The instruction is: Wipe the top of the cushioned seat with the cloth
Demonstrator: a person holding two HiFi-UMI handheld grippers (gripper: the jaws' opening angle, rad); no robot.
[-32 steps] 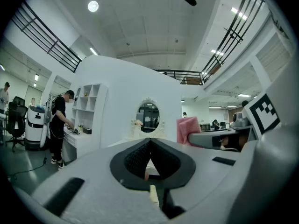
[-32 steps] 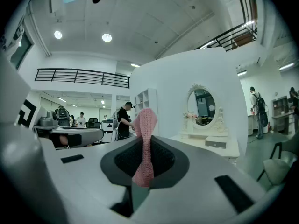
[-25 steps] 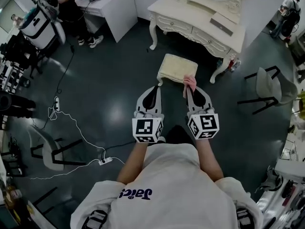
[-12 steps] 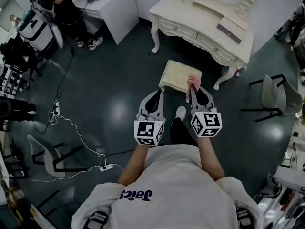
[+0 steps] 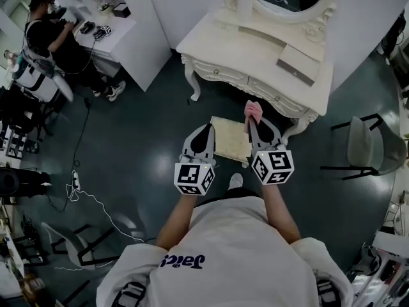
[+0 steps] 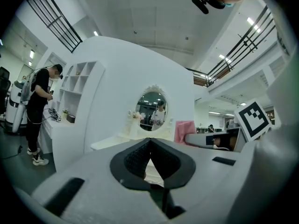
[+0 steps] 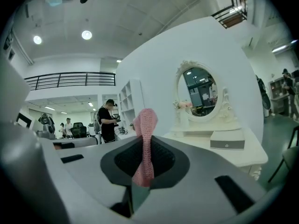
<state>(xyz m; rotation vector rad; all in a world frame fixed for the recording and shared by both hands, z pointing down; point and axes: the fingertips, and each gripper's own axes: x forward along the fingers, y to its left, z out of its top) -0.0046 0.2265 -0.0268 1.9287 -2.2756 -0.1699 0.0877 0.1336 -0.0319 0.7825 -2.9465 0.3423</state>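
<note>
The cream cushioned seat stands on the dark floor just in front of the dressing table, partly hidden under my two grippers. My right gripper is shut on a pink cloth, which sticks up past its tips over the seat's far right edge. In the right gripper view the cloth runs as a narrow strip between the closed jaws of the right gripper. My left gripper hovers over the seat's left edge. Its jaws are shut on nothing in the left gripper view, where the cloth shows to the right.
A white dressing table with an oval mirror and a grey box stands close behind the seat. A grey chair is at the right. A person works at a white desk at upper left. Cables lie on the floor.
The view has moved toward the dressing table, so the seat now lies beneath the grippers instead of ahead of them. The right gripper still holds the cloth.
</note>
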